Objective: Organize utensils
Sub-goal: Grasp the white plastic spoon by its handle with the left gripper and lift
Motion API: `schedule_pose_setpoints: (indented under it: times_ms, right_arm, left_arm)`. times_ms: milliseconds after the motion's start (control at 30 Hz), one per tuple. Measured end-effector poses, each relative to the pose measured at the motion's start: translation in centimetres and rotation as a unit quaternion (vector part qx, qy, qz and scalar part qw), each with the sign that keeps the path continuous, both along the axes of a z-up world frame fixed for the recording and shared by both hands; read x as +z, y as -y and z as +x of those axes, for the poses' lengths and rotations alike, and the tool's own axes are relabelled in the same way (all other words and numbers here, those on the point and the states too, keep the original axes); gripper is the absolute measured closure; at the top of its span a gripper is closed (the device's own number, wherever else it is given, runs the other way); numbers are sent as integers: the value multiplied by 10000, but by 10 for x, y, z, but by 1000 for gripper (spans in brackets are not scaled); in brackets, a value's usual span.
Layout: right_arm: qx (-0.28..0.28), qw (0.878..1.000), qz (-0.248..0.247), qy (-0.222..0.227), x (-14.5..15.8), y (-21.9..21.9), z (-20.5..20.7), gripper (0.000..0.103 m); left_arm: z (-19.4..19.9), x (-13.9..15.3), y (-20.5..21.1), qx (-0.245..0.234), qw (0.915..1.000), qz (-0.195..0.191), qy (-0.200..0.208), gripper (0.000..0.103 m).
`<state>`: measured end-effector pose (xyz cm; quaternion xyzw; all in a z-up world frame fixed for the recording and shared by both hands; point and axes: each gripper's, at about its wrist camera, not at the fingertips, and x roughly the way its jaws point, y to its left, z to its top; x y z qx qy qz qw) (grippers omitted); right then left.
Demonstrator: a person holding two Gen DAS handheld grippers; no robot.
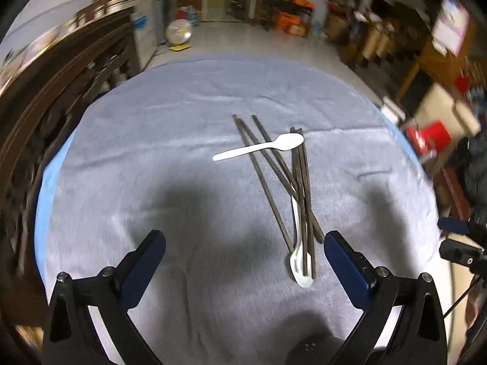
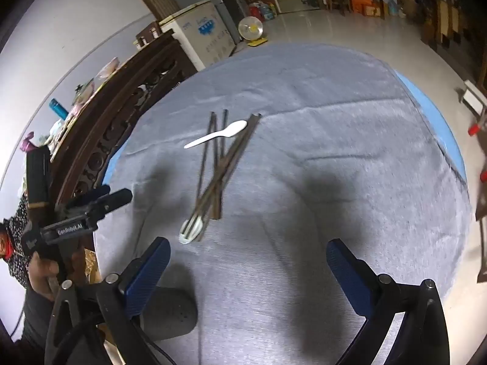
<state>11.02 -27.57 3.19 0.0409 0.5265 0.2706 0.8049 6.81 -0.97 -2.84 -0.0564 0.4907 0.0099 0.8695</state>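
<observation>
Desk: cloth-covered; snags are likely.
Grippers: left gripper and right gripper both spread wide, empty, hovering.
Chopsticks: crossed mid-desk; lifting one could drag the others.
Spoons: top spoon rests across the sticks and may slide; pinned spoon lies beneath them.

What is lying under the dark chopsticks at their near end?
A second white spoon lies under the chopsticks, bowl toward the camera. Its handle is mostly covered by them.
</observation>
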Motion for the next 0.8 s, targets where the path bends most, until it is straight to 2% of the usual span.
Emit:
schedule_pose_setpoints:
  times_ms: [133, 200, 267, 300, 400, 533, 633, 800]
  right_arm:
    - [-151, 9996, 165, -181, -15, 14, 12, 0]
    - [-227, 9990, 241, -284, -24, 20, 19, 0]
    - [-305, 9983, 290, -403, -33, 26, 27, 0]
    - [-344, 9979, 313, -458, -37, 29, 31, 0]
    - [-438, 9965, 365, -610, -48, 35, 44, 0]
    - [-480, 9952, 453, -718, -61, 38, 58, 0]
    - [-487, 9941, 509, -830, -70, 37, 67, 0]
    - [-497, 9929, 704, -819, -77, 37, 76, 0]
  left_arm:
    - [45, -6, 13, -632, 9971, 301, -301, 3]
    - [67, -11, 16, -873, 9942, 380, -493, 16]
    - [94, -19, 18, -1081, 9904, 358, -784, 44]
    - [109, -25, 21, -1210, 9874, 360, -959, 47]
    - [136, -37, 37, -1657, 9776, 539, -1185, 47]
    - [162, -48, 63, -2413, 9570, 886, -1347, 47]
    - [176, -52, 74, -2821, 9443, 939, -1412, 48]
    - [193, -59, 84, -3410, 9202, 1027, -1626, 57]
